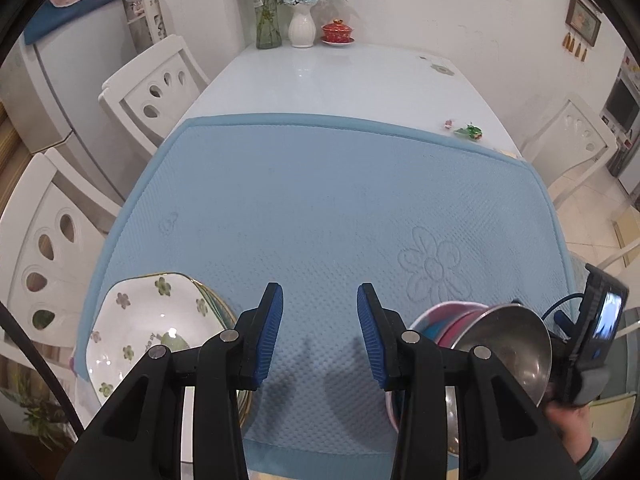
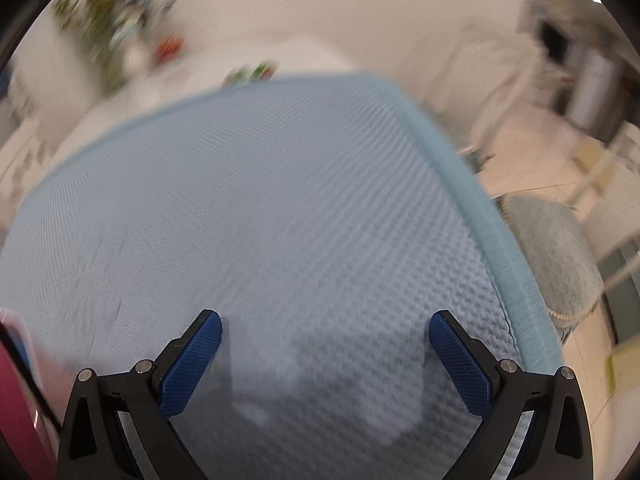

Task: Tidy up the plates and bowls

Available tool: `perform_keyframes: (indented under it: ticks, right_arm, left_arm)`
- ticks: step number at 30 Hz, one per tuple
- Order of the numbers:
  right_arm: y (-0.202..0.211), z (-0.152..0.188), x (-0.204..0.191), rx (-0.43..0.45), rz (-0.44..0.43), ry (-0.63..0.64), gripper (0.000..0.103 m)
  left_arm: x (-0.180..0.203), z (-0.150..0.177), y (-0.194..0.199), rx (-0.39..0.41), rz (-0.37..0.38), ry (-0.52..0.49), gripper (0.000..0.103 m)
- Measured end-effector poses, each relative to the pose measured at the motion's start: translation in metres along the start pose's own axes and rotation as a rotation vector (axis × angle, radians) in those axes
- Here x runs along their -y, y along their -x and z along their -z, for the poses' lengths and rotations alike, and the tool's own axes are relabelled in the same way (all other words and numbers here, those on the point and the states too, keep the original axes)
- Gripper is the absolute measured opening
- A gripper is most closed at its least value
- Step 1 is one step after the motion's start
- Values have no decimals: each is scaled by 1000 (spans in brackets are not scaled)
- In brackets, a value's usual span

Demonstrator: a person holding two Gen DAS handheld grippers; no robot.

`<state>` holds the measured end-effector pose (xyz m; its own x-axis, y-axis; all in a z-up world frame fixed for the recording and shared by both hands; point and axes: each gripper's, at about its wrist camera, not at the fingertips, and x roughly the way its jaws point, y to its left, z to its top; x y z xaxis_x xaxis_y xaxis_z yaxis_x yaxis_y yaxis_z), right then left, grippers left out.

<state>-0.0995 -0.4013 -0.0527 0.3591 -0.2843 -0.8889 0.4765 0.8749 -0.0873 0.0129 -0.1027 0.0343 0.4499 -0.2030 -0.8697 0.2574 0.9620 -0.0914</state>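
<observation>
In the left wrist view a white bowl with green flowers (image 1: pixel 140 332) sits on other dishes at the near left of the blue mat (image 1: pixel 320 208). A steel bowl (image 1: pixel 512 344) rests tilted in a pink bowl (image 1: pixel 436 324) at the near right. My left gripper (image 1: pixel 320 300) is open and empty above the mat between the two stacks. In the blurred right wrist view my right gripper (image 2: pixel 325 326) is wide open and empty over the mat (image 2: pixel 280 200); a pink rim (image 2: pixel 16 380) shows at the left edge.
A glass vase (image 1: pixel 267 12), a white vase (image 1: pixel 302 26) and a red lidded cup (image 1: pixel 338 32) stand at the table's far end. Small toys (image 1: pixel 468 131) lie beyond the mat. White chairs (image 1: pixel 156 84) flank the table. The mat's right edge (image 2: pixel 480 200) drops to the floor.
</observation>
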Motion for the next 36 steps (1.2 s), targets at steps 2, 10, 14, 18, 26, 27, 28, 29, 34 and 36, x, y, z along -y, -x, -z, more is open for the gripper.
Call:
perform_keyframes:
  ticks: [2, 10, 14, 18, 26, 27, 28, 29, 34, 36]
  right_arm:
    - [2, -1, 6, -90, -62, 52, 103]
    - [60, -11, 33, -105, -289, -66, 103]
    - [104, -11, 20, -64, -513, -62, 103]
    - [110, 2, -22, -85, -561, 80, 102]
    - [72, 6, -40, -184, -593, 64, 85]
    - [68, 6, -40, -193, -604, 56, 84]
    - [66, 9, -40, -199, -609, 48, 84]
    - [63, 10, -40, -205, -614, 44, 84]
    - [43, 11, -43, -266, -659, 5, 68]
    - [37, 15, -45, -291, -669, -9, 66]
  left_arm:
    - [0, 2, 1, 1, 15, -11, 36]
    - [10, 16, 5, -7, 109, -79, 36]
    - [15, 24, 2, -30, 175, -98, 36]
    - [14, 30, -3, -74, 260, -71, 36]
    - [14, 42, -21, -157, 397, 11, 41]
    - [15, 44, -24, -165, 404, 19, 41]
    - [16, 45, -26, -171, 405, 22, 42]
    - [18, 47, -29, -180, 406, 25, 42]
    - [21, 51, -43, -222, 439, 65, 42]
    - [22, 52, -46, -228, 444, 76, 42]
